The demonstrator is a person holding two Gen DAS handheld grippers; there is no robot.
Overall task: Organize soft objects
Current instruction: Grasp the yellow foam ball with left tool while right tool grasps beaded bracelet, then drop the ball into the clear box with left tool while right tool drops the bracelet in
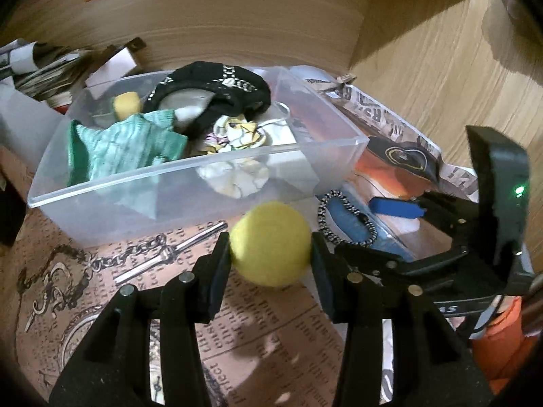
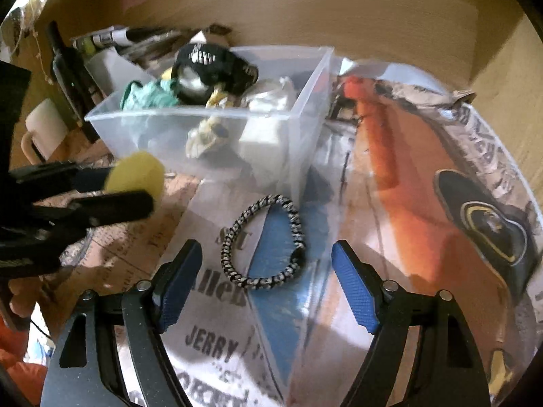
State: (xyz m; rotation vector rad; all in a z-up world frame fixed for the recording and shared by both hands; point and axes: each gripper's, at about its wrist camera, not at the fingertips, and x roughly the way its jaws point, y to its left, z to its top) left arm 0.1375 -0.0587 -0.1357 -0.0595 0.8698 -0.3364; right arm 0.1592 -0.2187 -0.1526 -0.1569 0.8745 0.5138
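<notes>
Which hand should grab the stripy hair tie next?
The right gripper. It's open, with the hair tie lying on the table between its fingers. The left gripper is busy: it is shut on the yellow ball, outside the bin.

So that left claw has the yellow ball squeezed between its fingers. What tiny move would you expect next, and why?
Probably lift the left gripper forward over the near wall of the clear plastic bin, then open. The yellow foam ball is pinched just short of that wall, and the bin already holds soft items such as a green knit cloth. The right gripper is open over the hair tie.
</notes>
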